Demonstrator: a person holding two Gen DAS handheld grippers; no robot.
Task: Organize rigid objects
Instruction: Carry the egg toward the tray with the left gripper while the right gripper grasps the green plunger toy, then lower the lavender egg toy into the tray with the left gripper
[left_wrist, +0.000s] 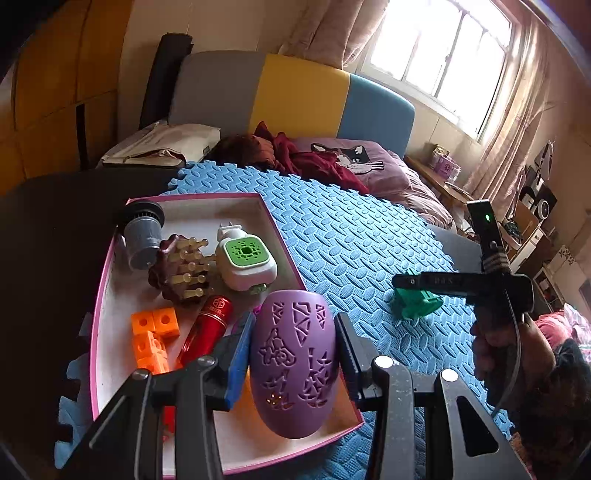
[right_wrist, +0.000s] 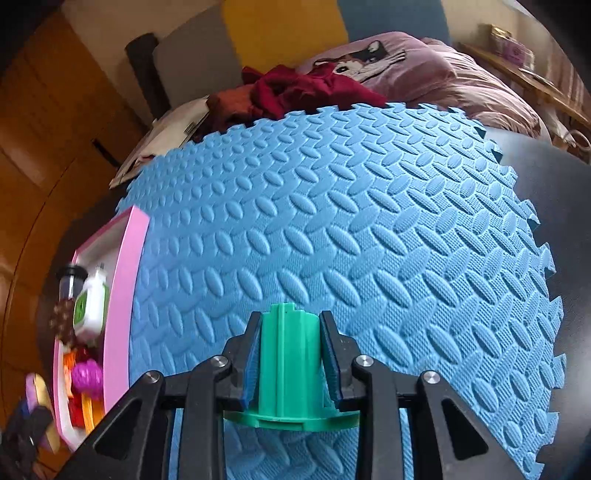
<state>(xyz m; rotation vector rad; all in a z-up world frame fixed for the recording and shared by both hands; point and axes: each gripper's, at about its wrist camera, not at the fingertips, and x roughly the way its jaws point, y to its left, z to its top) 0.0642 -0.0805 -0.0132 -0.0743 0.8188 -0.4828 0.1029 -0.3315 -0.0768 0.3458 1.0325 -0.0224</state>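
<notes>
My left gripper (left_wrist: 293, 363) is shut on a purple egg-shaped shell with cut-out patterns (left_wrist: 293, 365), held over the near right part of the pink-rimmed tray (left_wrist: 280, 236). The tray holds a grey cup (left_wrist: 142, 236), a brown knobbed massager (left_wrist: 181, 271), a white and green plug-in device (left_wrist: 245, 264), a red tube (left_wrist: 207, 328) and orange cubes (left_wrist: 153, 339). My right gripper (right_wrist: 290, 354) is shut on a green ribbed plastic part (right_wrist: 286, 365) just above the blue foam mat (right_wrist: 351, 221). In the left wrist view the green part (left_wrist: 415, 301) sits under the right gripper (left_wrist: 410, 286). The tray (right_wrist: 125, 280) is at the left edge of the right wrist view.
The mat (left_wrist: 351, 240) lies on a dark table beside a bed with a purple cat pillow (left_wrist: 351, 158) and red clothes (left_wrist: 295, 155). A pale pouch (left_wrist: 159, 147) lies behind the tray. A wooden wardrobe stands at left, a window at right.
</notes>
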